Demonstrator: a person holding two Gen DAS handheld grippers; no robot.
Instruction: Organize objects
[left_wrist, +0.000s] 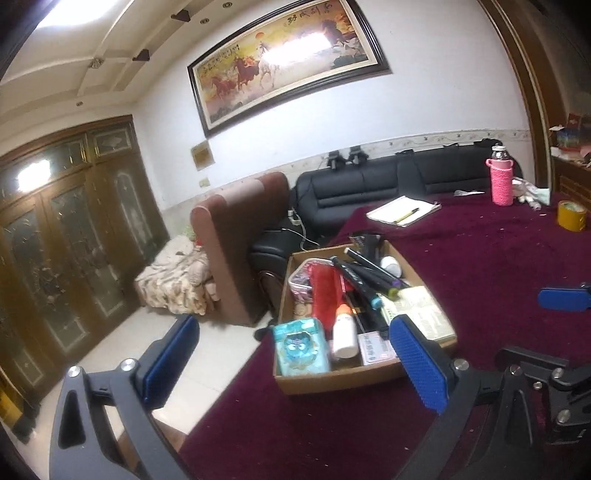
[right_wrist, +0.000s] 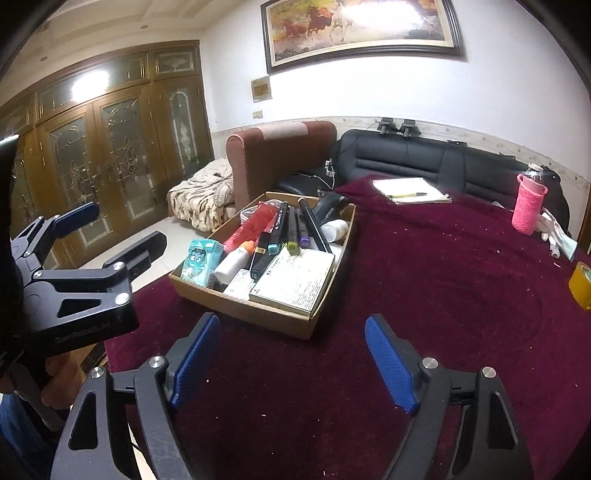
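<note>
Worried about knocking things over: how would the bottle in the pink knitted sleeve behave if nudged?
The pink-sleeved bottle stands tall and narrow, so it would probably tip rather than slide. The plush red tablecloth likely adds drag. The knit should grip well.

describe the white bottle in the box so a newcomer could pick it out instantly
On the maroon table sits an open cardboard box full of stationery. At its near end, between the teal tissue pack and the black markers, lies the white bottle. It alone has an orange cap; the other white bottle lies at the far end.
</note>
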